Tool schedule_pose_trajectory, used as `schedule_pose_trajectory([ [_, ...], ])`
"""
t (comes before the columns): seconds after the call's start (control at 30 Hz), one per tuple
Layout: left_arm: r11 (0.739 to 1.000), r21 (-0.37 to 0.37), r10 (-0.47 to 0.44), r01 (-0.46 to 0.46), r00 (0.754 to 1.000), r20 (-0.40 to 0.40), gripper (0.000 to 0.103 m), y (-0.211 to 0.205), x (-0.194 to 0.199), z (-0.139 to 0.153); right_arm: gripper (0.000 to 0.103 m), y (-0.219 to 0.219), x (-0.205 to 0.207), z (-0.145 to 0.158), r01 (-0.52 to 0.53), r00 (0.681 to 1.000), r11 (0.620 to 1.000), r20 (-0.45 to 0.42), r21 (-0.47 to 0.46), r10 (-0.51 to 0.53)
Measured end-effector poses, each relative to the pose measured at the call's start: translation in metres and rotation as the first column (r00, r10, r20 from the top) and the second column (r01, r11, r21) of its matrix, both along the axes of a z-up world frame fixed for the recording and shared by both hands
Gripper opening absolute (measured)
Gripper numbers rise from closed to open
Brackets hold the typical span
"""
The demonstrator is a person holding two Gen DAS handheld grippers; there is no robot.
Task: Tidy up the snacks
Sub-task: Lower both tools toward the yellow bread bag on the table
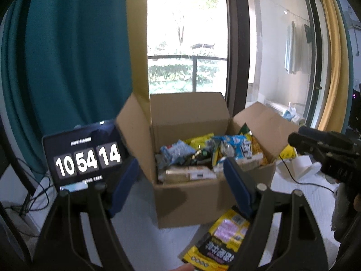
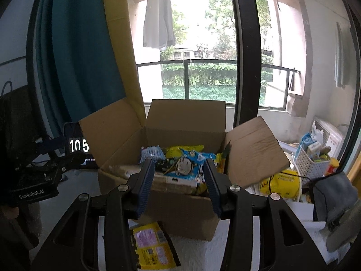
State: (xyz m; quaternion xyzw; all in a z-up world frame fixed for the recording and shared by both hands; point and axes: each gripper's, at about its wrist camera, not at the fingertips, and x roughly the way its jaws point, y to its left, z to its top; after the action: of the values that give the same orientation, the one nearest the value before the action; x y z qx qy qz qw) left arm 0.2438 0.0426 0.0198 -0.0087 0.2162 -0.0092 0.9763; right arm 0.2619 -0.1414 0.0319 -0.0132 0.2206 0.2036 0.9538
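Right wrist view: cardboard flap (image 2: pixel 108 140) hides the clock (image 2: pixel 75 145).

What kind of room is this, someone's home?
Probably a home, a room by a balcony: a shirt hangs outside the glass door, teal curtains frame it, and an open cardboard box of snack packets sits on a white table.

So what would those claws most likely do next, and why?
Probably the left gripper lowers onto the yellow snack packet lying on the table in front of the cardboard box. Both grippers are open and empty, and that packet is the nearest snack still outside the box.
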Motion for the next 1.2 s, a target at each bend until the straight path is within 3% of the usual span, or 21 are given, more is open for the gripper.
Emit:
schedule_pose_trajectory([
  [0.6,0.999,-0.014,0.026,-0.029,0.981,-0.191,0.079,0.006,-0.012,-0.091,0.049,-0.018,-0.012,-0.086,0.009,0.986,1.0,-0.167,0.006,-0.008],
  [0.73,0.999,-0.009,0.039,-0.043,0.968,-0.248,0.079,0.008,-0.005,-0.117,0.051,-0.017,-0.003,-0.106,0.003,0.976,1.0,-0.216,0.009,-0.001],
  [0.93,0.998,0.005,0.057,-0.059,0.943,-0.328,0.079,0.01,0.009,-0.151,0.065,-0.007,0.013,-0.137,-0.028,0.956,0.999,-0.293,0.014,0.031],
  [1.2,1.0,0.009,0.027,-0.026,0.907,-0.421,0.079,0.0,0.022,-0.187,0.067,0.008,0.031,-0.173,-0.069,0.918,0.997,-0.39,0.034,0.076],
])
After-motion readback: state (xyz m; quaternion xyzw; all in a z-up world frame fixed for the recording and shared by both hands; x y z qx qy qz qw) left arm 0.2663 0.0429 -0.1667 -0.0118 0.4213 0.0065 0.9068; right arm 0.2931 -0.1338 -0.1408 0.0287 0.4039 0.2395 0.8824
